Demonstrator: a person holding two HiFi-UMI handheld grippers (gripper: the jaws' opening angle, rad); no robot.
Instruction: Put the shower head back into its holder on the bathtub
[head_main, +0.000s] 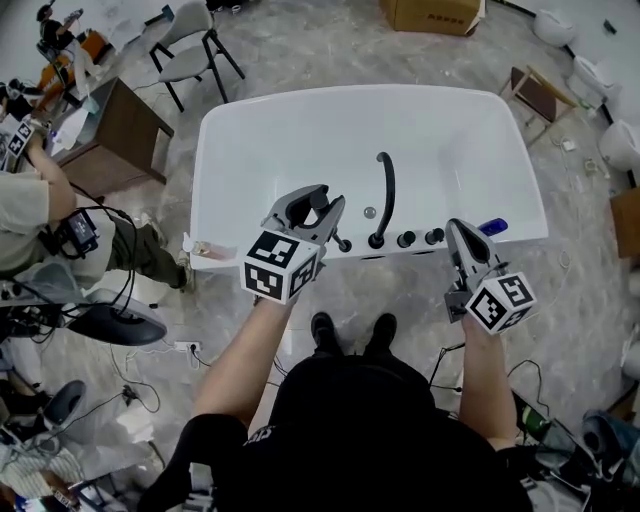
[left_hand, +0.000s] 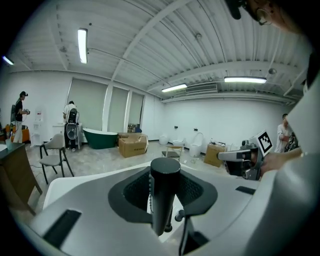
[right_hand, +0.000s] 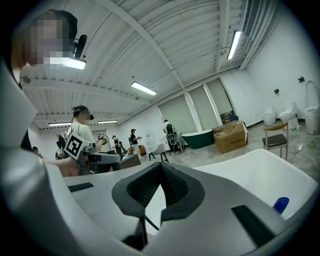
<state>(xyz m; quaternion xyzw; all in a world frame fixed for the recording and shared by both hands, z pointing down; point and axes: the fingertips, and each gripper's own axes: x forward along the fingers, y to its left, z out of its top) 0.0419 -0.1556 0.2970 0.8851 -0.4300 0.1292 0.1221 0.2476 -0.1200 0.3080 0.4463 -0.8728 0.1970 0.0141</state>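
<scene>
Black shower head (left_hand: 165, 195) upright, pinched between left gripper (head_main: 318, 203) jaws over near rim of white bathtub (head_main: 240, 150), just left of curved black spout (head_main: 386, 190). Right gripper (head_main: 458, 232) jaws pressed together, empty, right of the knobs (head_main: 406, 239).

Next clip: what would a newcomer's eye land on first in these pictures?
The big white bathtub fills the middle of the head view, with a curved black spout rising from its near rim. At that rim the left gripper is clamped on the black shower head, while the right gripper beside it is shut and empty.
</scene>
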